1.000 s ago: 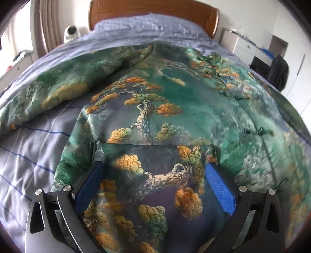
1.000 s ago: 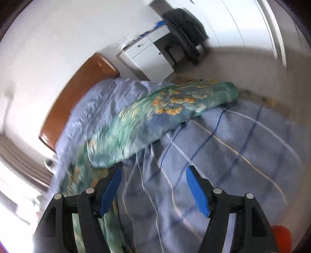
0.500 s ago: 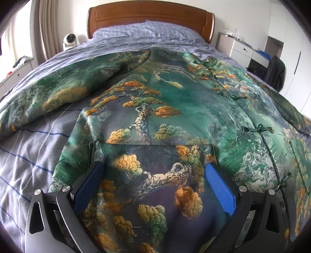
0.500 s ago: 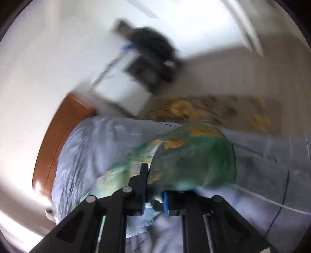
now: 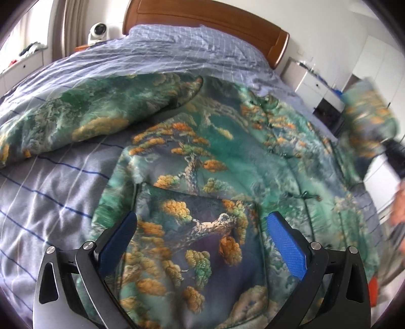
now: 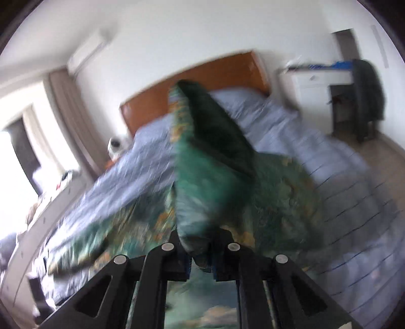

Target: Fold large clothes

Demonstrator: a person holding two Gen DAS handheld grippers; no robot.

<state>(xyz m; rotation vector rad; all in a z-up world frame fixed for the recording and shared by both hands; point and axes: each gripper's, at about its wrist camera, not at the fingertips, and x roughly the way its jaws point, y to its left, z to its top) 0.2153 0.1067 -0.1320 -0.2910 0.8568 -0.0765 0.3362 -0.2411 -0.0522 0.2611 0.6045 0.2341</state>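
A large green jacket (image 5: 227,141) printed with pine trees lies spread over the bed, front up, its left sleeve (image 5: 83,119) stretched out to the left. My left gripper (image 5: 200,235) hovers open above the jacket's lower patch pocket, nothing between its blue pads. My right gripper (image 6: 201,260) is shut on the jacket's right sleeve (image 6: 210,162), which rises from the jaws in a blurred fold with its dark lining showing. That lifted sleeve (image 5: 367,121) also appears at the right edge of the left wrist view, held up above the bed.
The bed carries a blue checked cover (image 5: 50,182) and a wooden headboard (image 5: 202,15). A white dresser (image 5: 314,86) and a dark chair (image 6: 364,96) stand on the right side. A small white fan (image 5: 98,30) sits left of the headboard.
My right gripper shut on the right sleeve's end and swung it up off the bed toward the jacket's middle, rolling as it went. The left gripper rose a little and stayed open.
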